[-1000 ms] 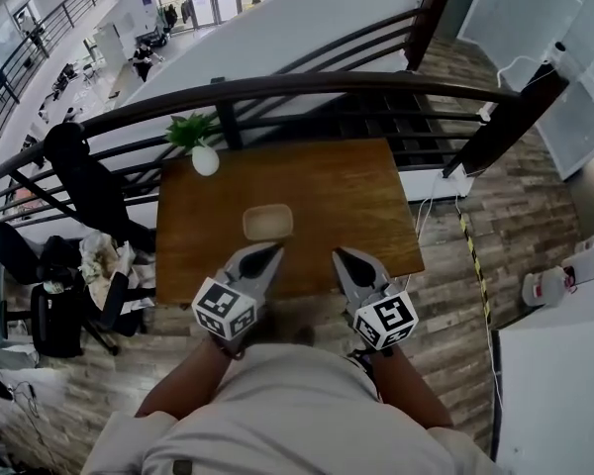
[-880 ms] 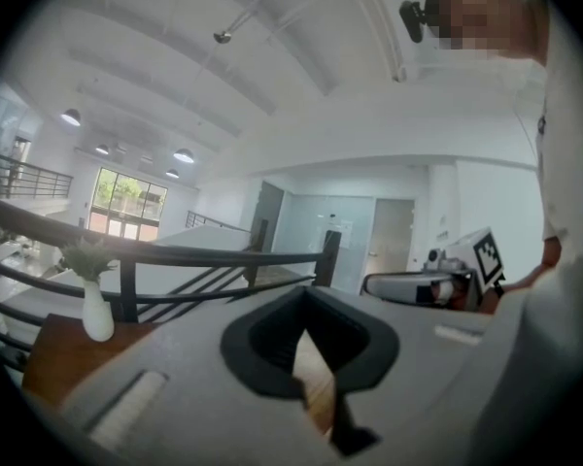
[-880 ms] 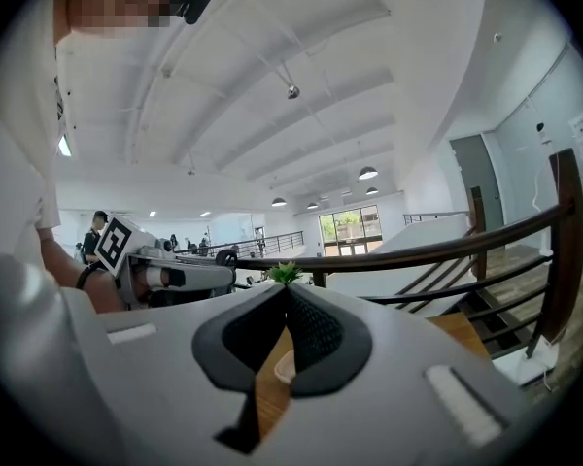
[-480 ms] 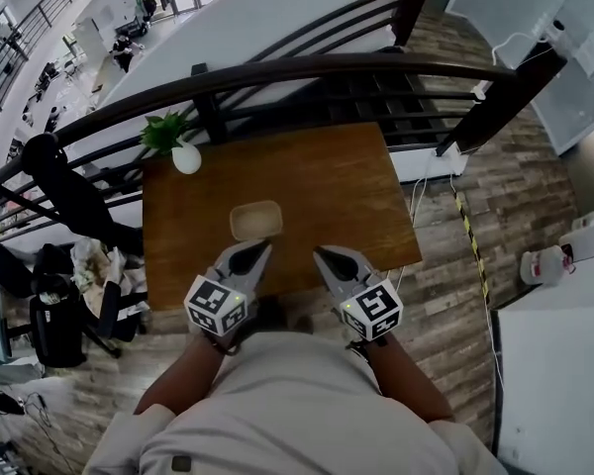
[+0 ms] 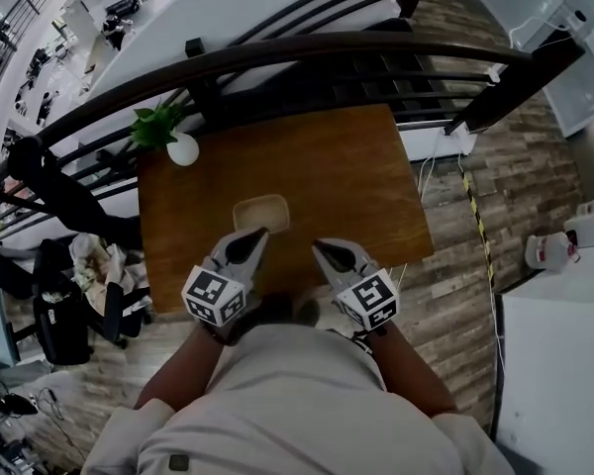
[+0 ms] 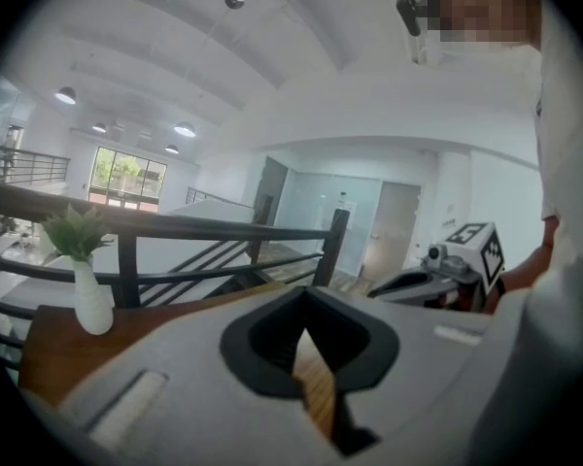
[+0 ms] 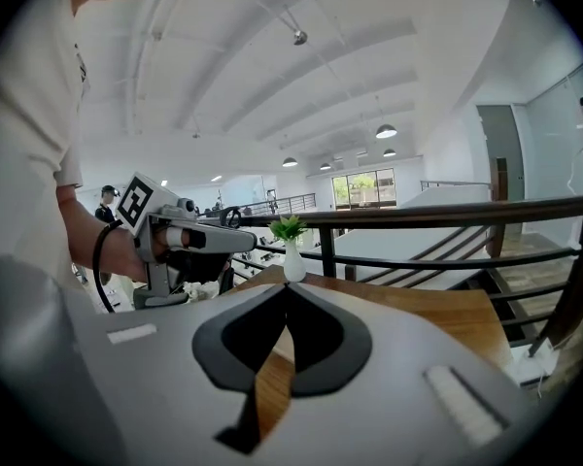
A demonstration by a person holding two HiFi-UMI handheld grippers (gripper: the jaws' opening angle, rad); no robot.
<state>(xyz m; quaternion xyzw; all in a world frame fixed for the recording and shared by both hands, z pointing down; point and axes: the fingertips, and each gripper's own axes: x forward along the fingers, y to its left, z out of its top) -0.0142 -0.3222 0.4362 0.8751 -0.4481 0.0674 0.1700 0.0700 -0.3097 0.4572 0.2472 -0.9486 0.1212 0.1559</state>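
A wooden table (image 5: 356, 181) stands against a dark railing. On it lies a small tan rectangular dish (image 5: 261, 213), and a white vase with a green plant (image 5: 181, 147) stands at its far left corner. My left gripper (image 5: 253, 236) hovers over the table's near edge just short of the dish, shut and holding nothing. My right gripper (image 5: 319, 247) hangs beside it, also shut and holding nothing. In the left gripper view the jaws (image 6: 306, 297) meet at their tips, with the vase (image 6: 91, 299) at left and the right gripper (image 6: 437, 278) at right. The right gripper view shows closed jaws (image 7: 285, 291), the vase (image 7: 293, 260) and the left gripper (image 7: 175, 238).
A curved dark railing (image 5: 307, 52) runs behind the table, with a lower floor beyond it. Black chairs and clutter (image 5: 64, 295) stand at the left. White furniture (image 5: 559, 364) and a white jug (image 5: 549, 250) are at the right. A cable crosses the plank floor (image 5: 445, 206).
Both grippers have tilted down a little and now look more at the table and vase. In the head view the table has shifted slightly; the left gripper's tip is nearer the dish.
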